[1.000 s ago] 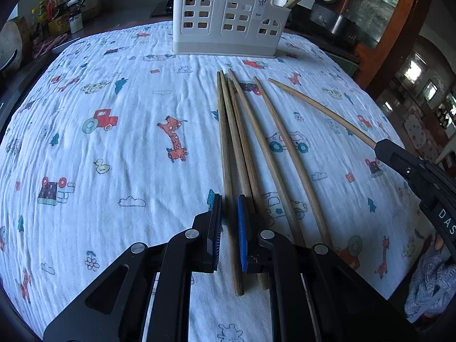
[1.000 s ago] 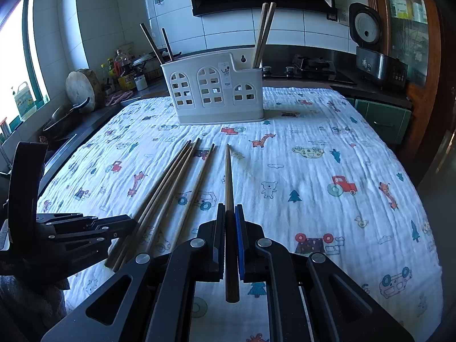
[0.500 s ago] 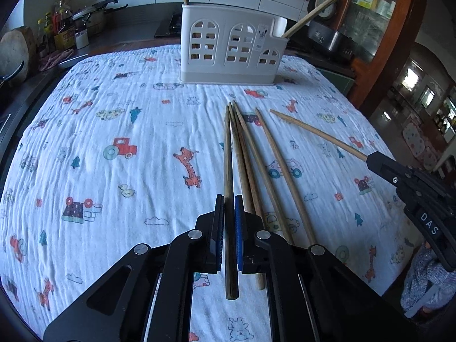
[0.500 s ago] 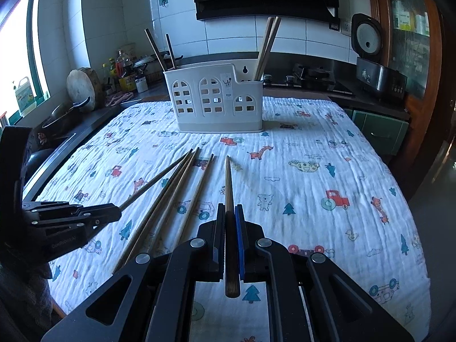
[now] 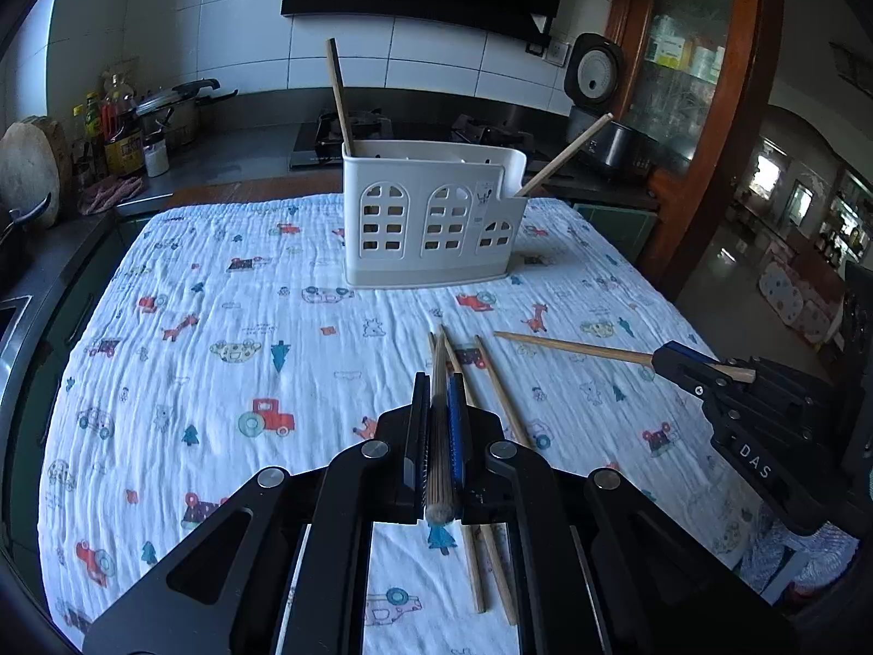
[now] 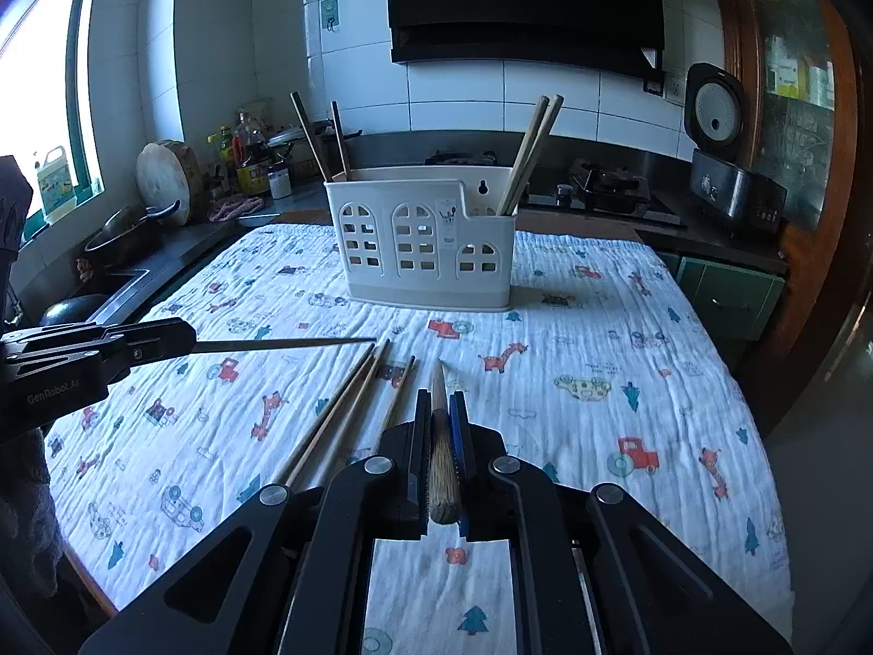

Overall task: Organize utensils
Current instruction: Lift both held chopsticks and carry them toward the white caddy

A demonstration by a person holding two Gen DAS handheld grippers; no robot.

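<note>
One long wooden chopstick (image 5: 440, 426) is being pinched in each closed gripper (image 5: 438, 426), left and right (image 6: 441, 426); slipping or missing the white plastic slotted holder (image 6: 423, 243) is being risked.

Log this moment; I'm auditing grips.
left gripper: shut on wooden chopstick | right gripper: shut on second wooden chopstick

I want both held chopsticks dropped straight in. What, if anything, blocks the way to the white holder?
Nothing visible. Only bare printed cloth lies between each claw's chopstick and the holder.
</note>
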